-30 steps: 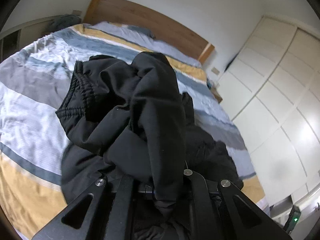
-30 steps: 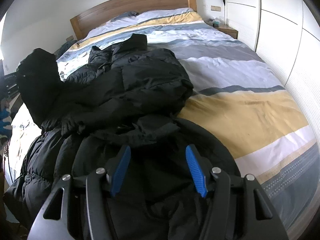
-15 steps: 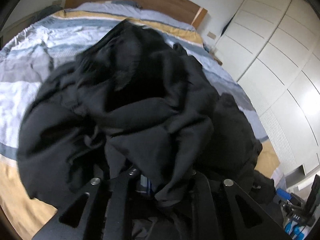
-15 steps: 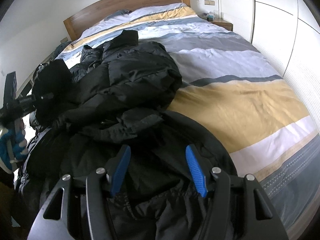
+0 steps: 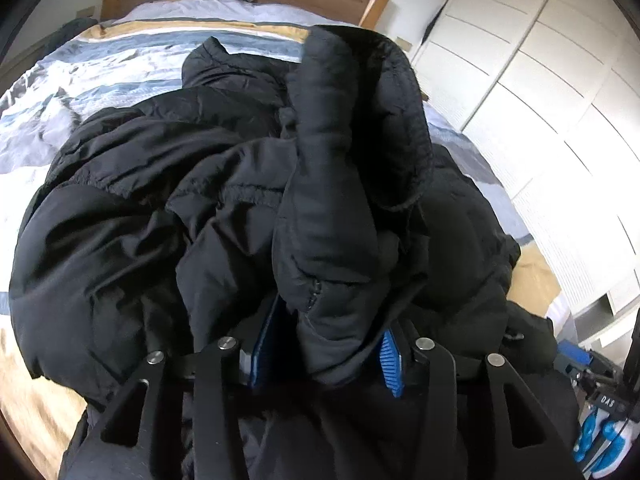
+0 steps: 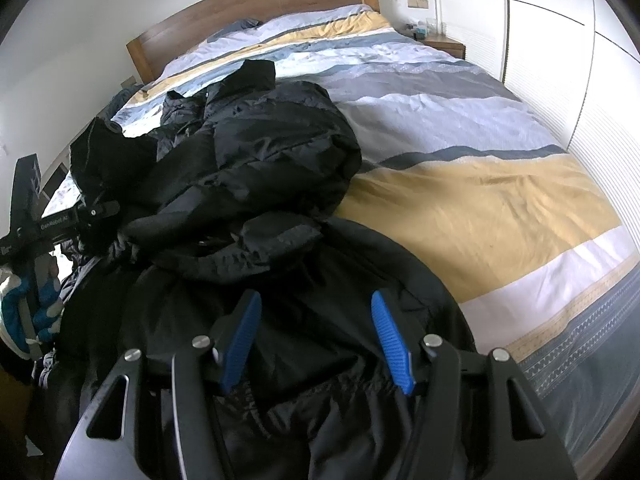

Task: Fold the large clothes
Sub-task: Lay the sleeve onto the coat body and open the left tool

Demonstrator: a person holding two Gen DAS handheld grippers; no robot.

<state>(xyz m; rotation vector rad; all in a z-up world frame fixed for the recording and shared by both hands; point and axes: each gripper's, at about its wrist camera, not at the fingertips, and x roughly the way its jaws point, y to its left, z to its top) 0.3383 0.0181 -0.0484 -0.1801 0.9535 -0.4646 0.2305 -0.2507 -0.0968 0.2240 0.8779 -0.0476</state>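
A large black puffer jacket (image 6: 256, 168) lies crumpled on the striped bed (image 6: 472, 200). In the left wrist view the jacket (image 5: 160, 208) fills most of the frame. My left gripper (image 5: 324, 344) has its jaws spread, and a thick black sleeve (image 5: 332, 200) still lies between the blue pads, standing up ahead of them. My right gripper (image 6: 316, 336) is open and empty, hovering just above the jacket's near hem. The left gripper also shows at the left edge of the right wrist view (image 6: 96, 212), with the sleeve cuff (image 6: 108, 156) on it.
The bed has a wooden headboard (image 6: 256, 12) at the far end. White wardrobe doors (image 5: 540, 92) run along the bed's right side. A small nightstand (image 6: 444, 42) stands by the headboard. Bare striped bedding lies to the right of the jacket.
My left gripper has opened its jaws around the sleeve and swung over the jacket pile. The sleeve has come down toward the pile. My right gripper stays open over the hem.
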